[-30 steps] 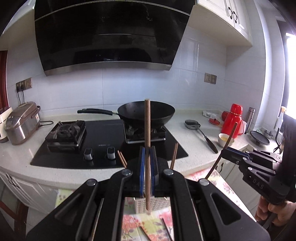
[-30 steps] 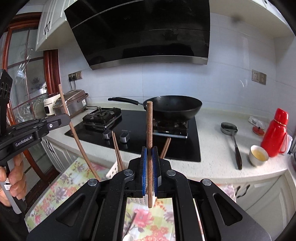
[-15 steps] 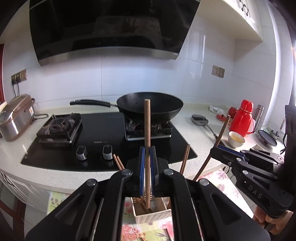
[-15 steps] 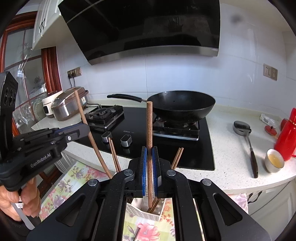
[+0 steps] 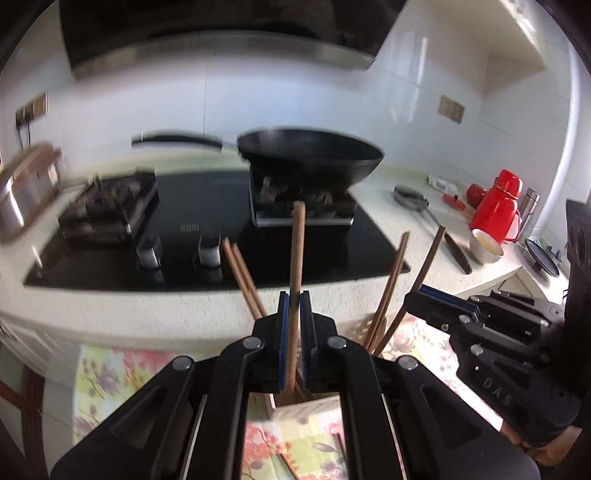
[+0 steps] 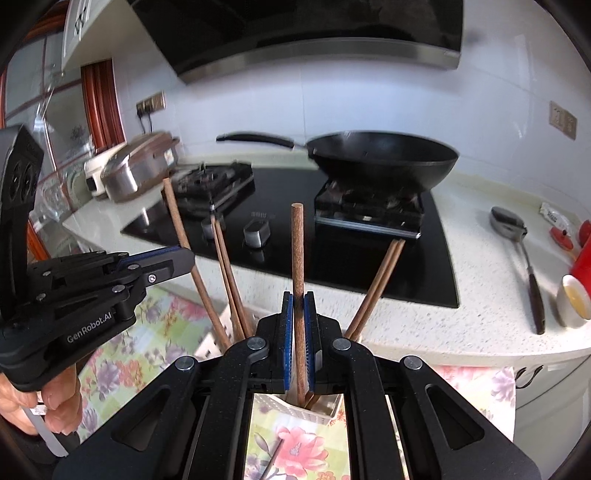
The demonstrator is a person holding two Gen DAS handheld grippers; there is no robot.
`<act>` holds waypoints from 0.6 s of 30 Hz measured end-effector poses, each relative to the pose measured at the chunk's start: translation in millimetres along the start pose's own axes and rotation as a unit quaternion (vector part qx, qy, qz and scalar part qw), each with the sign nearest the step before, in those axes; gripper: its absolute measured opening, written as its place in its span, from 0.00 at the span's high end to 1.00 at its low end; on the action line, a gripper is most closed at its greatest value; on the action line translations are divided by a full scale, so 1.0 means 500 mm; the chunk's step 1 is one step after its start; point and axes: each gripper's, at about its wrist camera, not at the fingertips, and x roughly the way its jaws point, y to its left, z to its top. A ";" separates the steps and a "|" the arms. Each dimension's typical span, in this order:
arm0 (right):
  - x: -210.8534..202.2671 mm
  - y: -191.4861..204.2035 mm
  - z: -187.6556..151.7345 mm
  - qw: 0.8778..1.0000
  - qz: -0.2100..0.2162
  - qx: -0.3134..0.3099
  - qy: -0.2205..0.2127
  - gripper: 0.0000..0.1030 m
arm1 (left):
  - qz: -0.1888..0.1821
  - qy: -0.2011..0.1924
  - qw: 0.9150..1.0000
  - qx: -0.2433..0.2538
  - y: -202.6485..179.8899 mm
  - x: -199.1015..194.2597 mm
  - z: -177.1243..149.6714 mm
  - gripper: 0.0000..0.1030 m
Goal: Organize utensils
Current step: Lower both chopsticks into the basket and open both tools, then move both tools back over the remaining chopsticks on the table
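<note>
Now both grippers (image 5: 291,339) (image 6: 299,343) pinch chopsticks (image 5: 296,266) (image 6: 297,258) above the holder (image 6: 317,408); probably lower, then release.

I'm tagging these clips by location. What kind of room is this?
A home kitchen, most likely: a black wok sits on a gas hob under a range hood, with a white countertop alongside.

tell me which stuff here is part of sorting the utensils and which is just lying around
Part of the job: left gripper and right gripper, each shut on a chopstick; white holder; chopsticks in it.

Lying about: wok, ladle, red flask, cup.
</note>
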 end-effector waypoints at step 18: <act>-0.044 -0.041 -0.205 0.998 -0.026 0.052 -0.012 0.38 | 0.042 -0.014 0.999 -0.028 0.048 -0.053 -0.191 0.54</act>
